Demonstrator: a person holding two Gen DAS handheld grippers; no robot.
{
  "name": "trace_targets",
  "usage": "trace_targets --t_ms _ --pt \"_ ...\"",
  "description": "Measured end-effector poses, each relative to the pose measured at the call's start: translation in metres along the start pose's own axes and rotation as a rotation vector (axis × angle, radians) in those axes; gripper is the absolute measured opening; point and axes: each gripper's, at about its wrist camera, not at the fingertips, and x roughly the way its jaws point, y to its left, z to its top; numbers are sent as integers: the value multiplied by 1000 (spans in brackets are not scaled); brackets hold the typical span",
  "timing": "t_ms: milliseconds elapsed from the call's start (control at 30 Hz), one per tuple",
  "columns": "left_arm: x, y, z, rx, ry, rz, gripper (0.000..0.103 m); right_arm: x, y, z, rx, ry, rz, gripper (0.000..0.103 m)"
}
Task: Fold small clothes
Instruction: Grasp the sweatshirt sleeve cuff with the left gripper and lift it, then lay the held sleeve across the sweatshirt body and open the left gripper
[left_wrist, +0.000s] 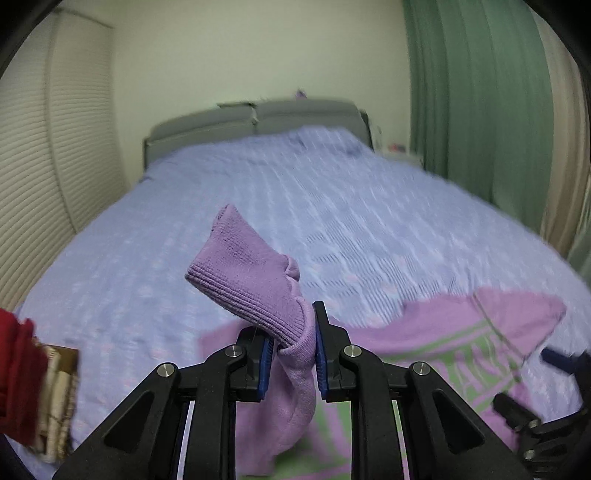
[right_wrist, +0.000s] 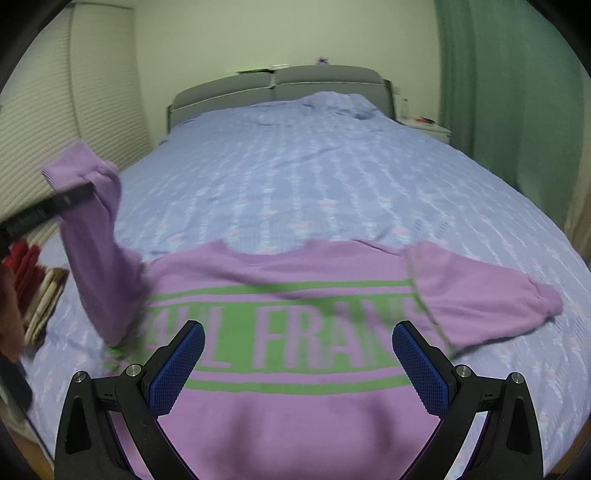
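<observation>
A small purple sweater (right_wrist: 295, 406) with green bands and lettering lies flat on the bed. My left gripper (left_wrist: 293, 334) is shut on its left sleeve (left_wrist: 255, 284), holding the ribbed cuff lifted above the bed. In the right wrist view the lifted sleeve (right_wrist: 92, 229) rises at the left, with the left gripper's (right_wrist: 66, 199) dark finger across it. My right gripper (right_wrist: 297, 345) is open and empty, hovering over the sweater's body. The right sleeve (right_wrist: 487, 295) lies flat on the bed. The right gripper (left_wrist: 546, 406) shows at the left wrist view's lower right.
The bed has a lavender patterned cover (right_wrist: 314, 177) and a grey headboard (right_wrist: 277, 85). A stack of folded clothes, red on top (right_wrist: 33, 280), sits at the bed's left edge. A green curtain (right_wrist: 517, 92) hangs at right; a nightstand (right_wrist: 428, 127) stands by it.
</observation>
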Motion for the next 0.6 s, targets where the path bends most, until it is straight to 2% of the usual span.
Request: trace_targets --t_ms 100,233,400,433,500,533,567,600 --pt "30 -36 -14 28 86 -41 20 1 -23 -4 25 13 -21 102" --pt "47 -78 -29 63 137 -60 20 3 -46 -10 46 22 -45 102" --pt "69 -99 -40 65 199 -70 21 8 -68 -20 77 45 -72 103" --pt "71 -101 -43 67 210 -70 25 7 -73 -23 79 48 -78 103" --pt "71 -101 -48 61 226 -101 40 7 -79 -26 83 53 -90 102" --pt "67 -99 -51 60 225 -110 57 6 -80 -27 84 54 -93 102" --pt "64 -100 -52 60 214 -119 62 5 -81 -28 84 54 -97 102" --pt "58 -100 -52 64 195 -136 62 5 -82 -29 86 56 -101 102"
